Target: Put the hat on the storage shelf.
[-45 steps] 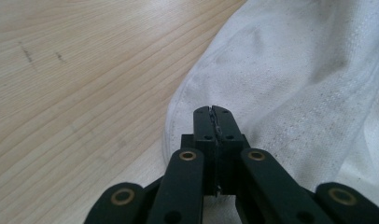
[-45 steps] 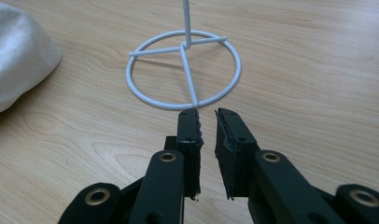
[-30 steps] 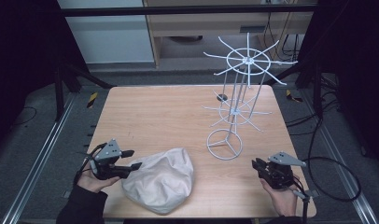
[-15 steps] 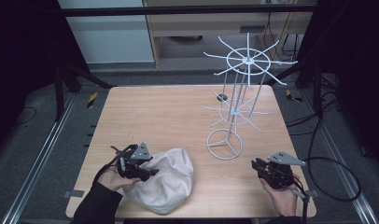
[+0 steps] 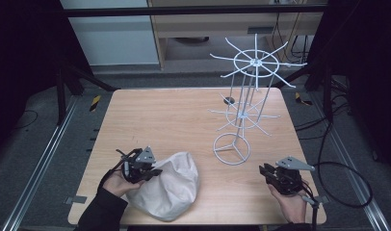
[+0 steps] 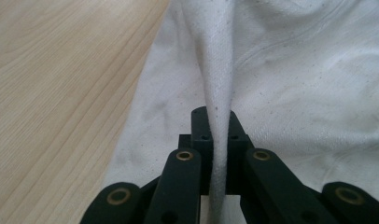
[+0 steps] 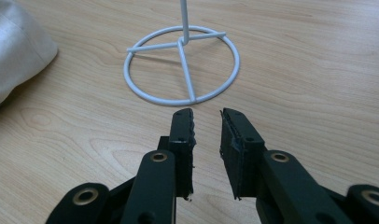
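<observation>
A raised fold of the crumpled off-white speckled cloth, lying at the pale wooden table's near edge, is pinched by the left gripper. The right gripper is held slightly parted near the white wire stand's ring base.

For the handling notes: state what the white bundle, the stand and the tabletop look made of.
White bundle: woven cloth, matte; speckled weave, stitched seams, soft folds, probably cotton. Stand: thin rods, smooth white coating, likely painted metal wire. Tabletop: pale wood grain, low sheen, perhaps laminate.

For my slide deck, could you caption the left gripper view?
Left gripper pinching a raised fold of white cloth over the wooden table.
</observation>
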### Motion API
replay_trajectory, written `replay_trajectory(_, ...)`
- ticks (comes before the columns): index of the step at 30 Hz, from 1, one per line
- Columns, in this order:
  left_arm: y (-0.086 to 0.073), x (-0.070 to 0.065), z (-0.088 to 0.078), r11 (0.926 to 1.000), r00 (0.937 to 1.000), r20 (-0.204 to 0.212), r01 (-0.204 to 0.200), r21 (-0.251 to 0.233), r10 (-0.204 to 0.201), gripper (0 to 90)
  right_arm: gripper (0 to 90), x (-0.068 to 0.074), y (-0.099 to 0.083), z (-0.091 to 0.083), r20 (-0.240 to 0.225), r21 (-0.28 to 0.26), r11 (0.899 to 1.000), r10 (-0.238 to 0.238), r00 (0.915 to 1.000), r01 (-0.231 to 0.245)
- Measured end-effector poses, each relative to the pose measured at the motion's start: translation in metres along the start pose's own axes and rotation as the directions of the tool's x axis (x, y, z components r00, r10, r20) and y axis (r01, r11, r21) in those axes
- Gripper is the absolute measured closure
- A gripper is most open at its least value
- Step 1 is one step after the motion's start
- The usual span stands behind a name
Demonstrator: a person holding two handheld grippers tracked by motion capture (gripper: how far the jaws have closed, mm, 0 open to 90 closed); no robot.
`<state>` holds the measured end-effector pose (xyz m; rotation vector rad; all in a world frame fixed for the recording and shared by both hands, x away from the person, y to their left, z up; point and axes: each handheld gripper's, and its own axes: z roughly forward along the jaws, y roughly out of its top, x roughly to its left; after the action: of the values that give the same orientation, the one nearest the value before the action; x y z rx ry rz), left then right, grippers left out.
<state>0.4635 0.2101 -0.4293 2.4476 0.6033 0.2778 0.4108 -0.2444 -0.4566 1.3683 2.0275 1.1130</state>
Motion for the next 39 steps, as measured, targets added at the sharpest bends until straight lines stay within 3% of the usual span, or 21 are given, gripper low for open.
replay_trajectory(5,0.001,-0.002,-0.017,0.9959,0.9994,-0.014,0.029,-0.086,-0.03,87.5,74.0,-0.001,-0.001,-0.001,0.001,-0.002,1.0,0.007,1.0,-0.007)
replay_trajectory(7,0.001,-0.003,-0.025,0.986,0.9979,-0.039,0.045,-0.161,-0.052,87.5,73.5,-0.001,0.0,-0.002,0.003,-0.007,1.0,0.012,0.9999,-0.012)
replay_trajectory(9,0.002,-0.004,-0.034,0.9697,0.9952,-0.054,0.067,-0.235,-0.082,87.5,73.1,-0.002,0.0,-0.002,0.008,-0.014,1.0,0.004,1.0,-0.004)
replay_trajectory(11,0.003,-0.005,-0.038,0.9574,0.9932,-0.062,0.078,-0.278,-0.098,87.5,72.7,-0.002,-0.001,-0.002,0.007,-0.016,1.0,0.004,1.0,-0.004)
replay_trajectory(12,0.003,-0.005,-0.038,0.9574,0.9932,-0.062,0.078,-0.278,-0.098,87.6,72.7,-0.002,-0.001,-0.002,0.007,-0.016,1.0,0.004,1.0,-0.004)
replay_trajectory(17,0.003,-0.006,-0.052,0.9033,0.9806,-0.069,0.14,-0.405,-0.183,87.6,71.4,-0.003,-0.001,-0.002,0.013,-0.022,1.0,0.006,0.9999,-0.006)
replay_trajectory(18,0.003,-0.006,-0.052,0.9033,0.9806,-0.069,0.14,-0.405,-0.183,87.6,71.4,-0.003,-0.001,-0.002,0.013,-0.022,1.0,0.006,0.9999,-0.006)
replay_trajectory(19,0.003,-0.006,-0.057,0.8898,0.9757,-0.082,0.149,-0.431,-0.203,87.6,70.2,-0.004,-0.002,-0.002,0.022,-0.028,1.0,0.002,0.9998,-0.001)
replay_trajectory(20,0.003,-0.006,-0.057,0.8898,0.9757,-0.082,0.149,-0.431,-0.203,87.6,69.7,-0.004,-0.002,-0.002,0.024,-0.029,1.0,0.004,0.9997,-0.003)
replay_trajectory(21,0.002,-0.006,-0.063,0.8649,0.9688,-0.092,0.161,-0.475,-0.23,87.6,69.0,-0.005,-0.002,-0.002,0.027,-0.032,0.999,0.004,0.9996,-0.003)
replay_trajectory(23,0.002,-0.005,-0.068,0.8447,0.9634,-0.094,0.171,-0.507,-0.251,87.6,68.3,-0.005,-0.002,-0.002,0.033,-0.035,0.999,0.003,0.9995,-0.001)
replay_trajectory(24,0.002,-0.005,-0.068,0.8447,0.9634,-0.094,0.171,-0.507,-0.251,87.6,68.0,-0.005,-0.002,-0.002,0.035,-0.035,0.999,0.003,0.9994,-0.002)
replay_trajectory(25,0.001,-0.004,-0.074,0.8202,0.9582,-0.093,0.179,-0.543,-0.271,87.6,67.3,-0.006,-0.003,-0.002,0.037,-0.036,0.999,0.003,0.9993,-0.002)
replay_trajectory(26,0.001,-0.004,-0.074,0.8202,0.9582,-0.093,0.179,-0.543,-0.271,87.6,67.3,-0.006,-0.003,-0.002,0.037,-0.036,0.999,0.003,0.9993,-0.002)
replay_trajectory(27,0.001,-0.004,-0.081,0.8008,0.9547,-0.093,0.181,-0.571,-0.282,87.6,66.5,-0.005,-0.003,-0.001,0.037,-0.036,0.999,0.002,0.9993,-0.001)
replay_trajectory(28,0.001,-0.004,-0.084,0.7912,0.9534,-0.094,0.18,-0.585,-0.286,87.6,66.4,-0.005,-0.003,-0.001,0.036,-0.035,0.999,0.005,0.9993,-0.003)
replay_trajectory(29,0.001,-0.003,-0.087,0.7827,0.9521,-0.093,0.181,-0.595,-0.291,87.6,66.3,-0.005,-0.002,-0.001,0.034,-0.032,0.999,0.009,0.9994,-0.008)
replay_trajectory(30,0.001,-0.003,-0.087,0.7827,0.9521,-0.093,0.181,-0.595,-0.291,87.6,66.3,-0.004,-0.002,-0.001,0.036,-0.032,0.999,0.008,0.9993,-0.006)
replay_trajectory(31,0.002,-0.002,-0.094,0.7592,0.9494,-0.088,0.183,-0.625,-0.301,87.6,66.2,-0.004,-0.002,-0.001,0.036,-0.033,0.999,0.008,0.9993,-0.007)
replay_trajectory(33,0.004,-0.001,-0.099,0.7439,0.9477,-0.083,0.186,-0.642,-0.308,87.7,66.1,-0.004,-0.002,-0.001,0.037,-0.035,0.999,0.008,0.9993,-0.007)
replay_trajectory(39,0.015,0.003,-0.11,0.6788,0.9444,-0.063,0.184,-0.711,-0.323,87.7,66.1,-0.005,-0.003,0.0,0.044,-0.038,0.999,-0.001,0.999,0.003)
